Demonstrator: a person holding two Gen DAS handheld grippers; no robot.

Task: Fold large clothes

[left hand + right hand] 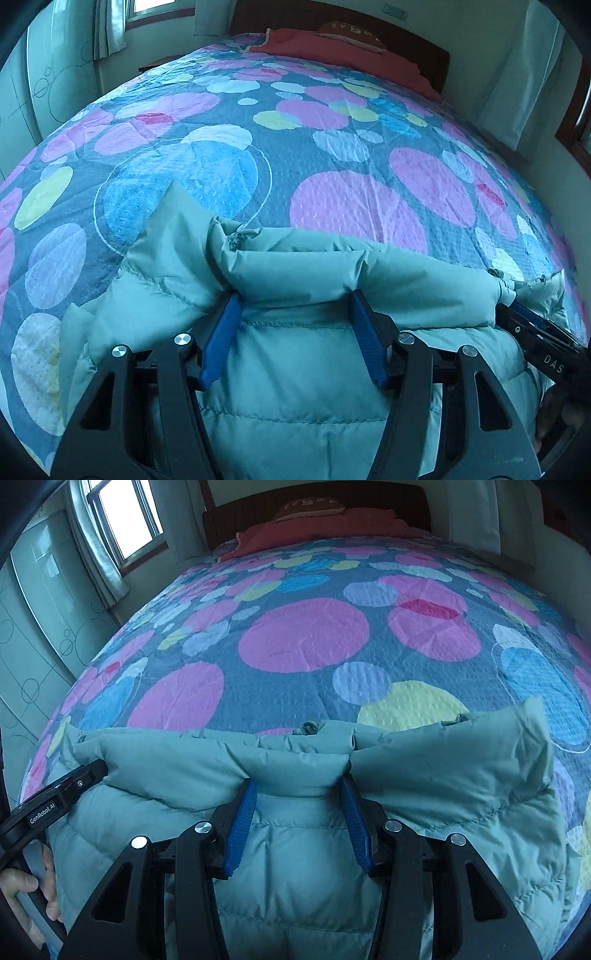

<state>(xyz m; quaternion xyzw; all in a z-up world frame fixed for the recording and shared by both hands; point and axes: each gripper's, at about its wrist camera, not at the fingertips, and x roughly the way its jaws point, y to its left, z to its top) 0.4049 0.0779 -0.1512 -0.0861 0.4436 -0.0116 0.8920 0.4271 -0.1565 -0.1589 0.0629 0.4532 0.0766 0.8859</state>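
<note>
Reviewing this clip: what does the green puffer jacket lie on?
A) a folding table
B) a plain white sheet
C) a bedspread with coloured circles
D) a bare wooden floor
C: the jacket rests on the bedspread printed with pink, blue and yellow circles.

Bed [303, 686], window [125, 517] (daylight)
</note>
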